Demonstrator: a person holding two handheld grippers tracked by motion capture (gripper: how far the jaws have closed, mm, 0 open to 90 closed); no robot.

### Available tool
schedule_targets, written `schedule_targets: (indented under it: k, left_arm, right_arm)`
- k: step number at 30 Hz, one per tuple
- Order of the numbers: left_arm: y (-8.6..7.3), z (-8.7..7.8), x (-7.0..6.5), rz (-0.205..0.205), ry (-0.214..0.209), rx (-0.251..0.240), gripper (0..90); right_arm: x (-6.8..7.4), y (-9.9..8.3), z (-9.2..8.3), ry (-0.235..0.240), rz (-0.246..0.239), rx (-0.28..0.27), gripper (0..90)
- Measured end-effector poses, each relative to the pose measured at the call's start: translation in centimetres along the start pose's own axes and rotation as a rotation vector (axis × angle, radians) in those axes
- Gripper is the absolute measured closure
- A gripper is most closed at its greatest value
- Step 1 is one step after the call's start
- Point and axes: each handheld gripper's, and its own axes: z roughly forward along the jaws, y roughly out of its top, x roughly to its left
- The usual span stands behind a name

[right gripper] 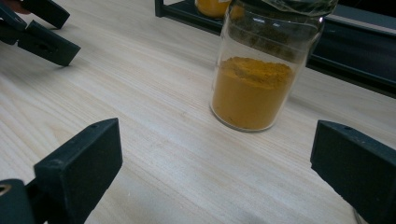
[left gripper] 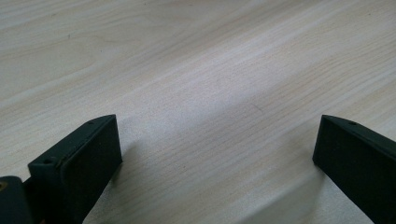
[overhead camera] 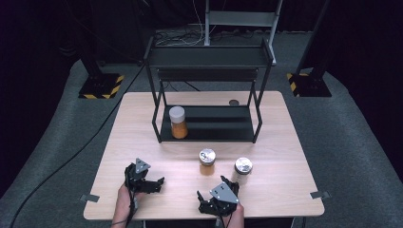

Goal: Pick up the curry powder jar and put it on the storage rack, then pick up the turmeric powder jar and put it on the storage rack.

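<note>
Two grippers rest low over the table (overhead camera: 142,118) near its front edge, one in each of the person's hands. The left gripper (overhead camera: 154,183) has its jaws spread wide with nothing between them; in the left gripper view only bare pale wood lies ahead of it (left gripper: 217,154). The right gripper (overhead camera: 212,197) is also spread wide and holds nothing. Three jars are in sight, counted in the high view. Two stand on the tabletop just ahead of the right gripper: the orange-powder jar (overhead camera: 207,161) with a shiny metal lid, ahead and slightly to its left, and the pale jar (overhead camera: 243,170), also metal-lidded, close beside the right gripper on its right. In the right gripper view the orange-powder jar (right gripper: 261,70) stands upright in front of the open jaws, apart from both (its powder fills roughly the lower half). The third, a white-capped jar (overhead camera: 178,122) of orange powder, stands farther ahead on the bottom level of the one black shelf rack (overhead camera: 209,61), at its left end.
</note>
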Motion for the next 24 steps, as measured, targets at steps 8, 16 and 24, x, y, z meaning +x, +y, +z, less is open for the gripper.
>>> schedule_targets:
  k: [8, 16, 24]
  left_arm:
    - [0.00, 0.00, 0.01, 0.000, 0.000, 0.001, 0.8]
    - [0.03, 0.02, 0.10, -0.003, -0.005, 0.005, 0.7]
    - [0.03, 0.02, 0.10, -0.004, -0.005, 0.005, 0.7]
  right_arm:
    - [0.05, 0.04, 0.05, -0.008, 0.002, 0.006, 1.6]
    - [-0.28, 0.33, 0.38, 0.028, 0.028, 0.044, 1.2]
    - [-0.44, 0.94, 0.86, -0.003, 0.050, 0.092, 0.8]
